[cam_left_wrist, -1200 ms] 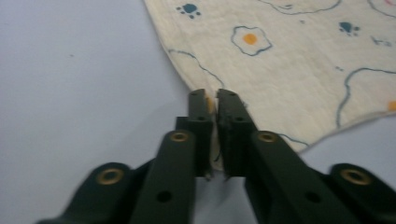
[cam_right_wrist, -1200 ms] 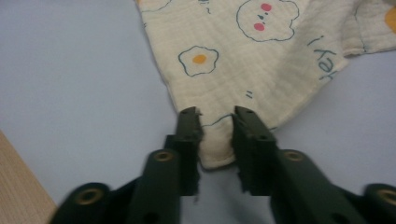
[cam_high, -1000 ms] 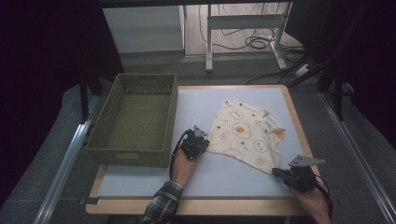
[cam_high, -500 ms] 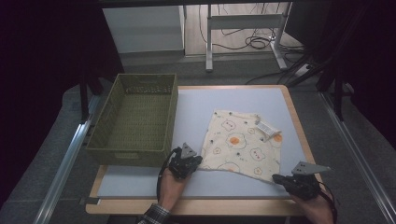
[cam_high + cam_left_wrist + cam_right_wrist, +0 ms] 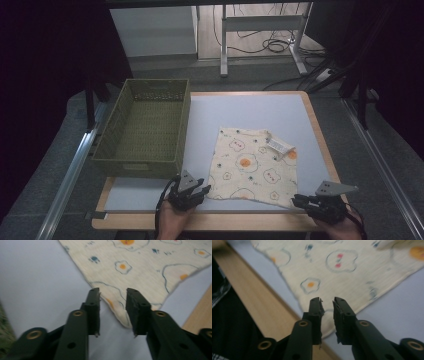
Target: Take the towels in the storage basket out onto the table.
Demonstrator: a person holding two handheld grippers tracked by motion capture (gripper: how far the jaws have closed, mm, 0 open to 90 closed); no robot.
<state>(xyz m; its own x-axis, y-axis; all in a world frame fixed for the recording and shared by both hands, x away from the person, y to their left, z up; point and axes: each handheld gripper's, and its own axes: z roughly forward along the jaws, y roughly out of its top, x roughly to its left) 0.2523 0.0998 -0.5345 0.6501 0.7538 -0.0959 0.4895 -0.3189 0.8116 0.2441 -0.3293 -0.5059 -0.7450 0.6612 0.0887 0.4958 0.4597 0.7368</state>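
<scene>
Left of the cream cotton cloth printed with fried eggs (image 5: pixel 252 165) stands an olive woven plastic basket (image 5: pixel 145 127), well apart from it. Your left hand-held gripper (image 5: pixel 192 192) has just been opening, its jaws parted over the cloth's near left corner. The cloth lies flat on the pale blue worktop (image 5: pixel 240 110), a small white tag (image 5: pixel 279 145) on its far right part. Your right hand-held gripper (image 5: pixel 300 201) has likewise just been opening, jaws slightly apart over the near right corner.

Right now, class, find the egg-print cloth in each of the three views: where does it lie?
High view: the cloth lies flat on the table, right of centre, beside the green basket.
Left gripper view: upper right, one corner between the open jaws.
Right gripper view: across the top, one corner between the jaws.
Shared landmark: its fried-egg print.
</scene>
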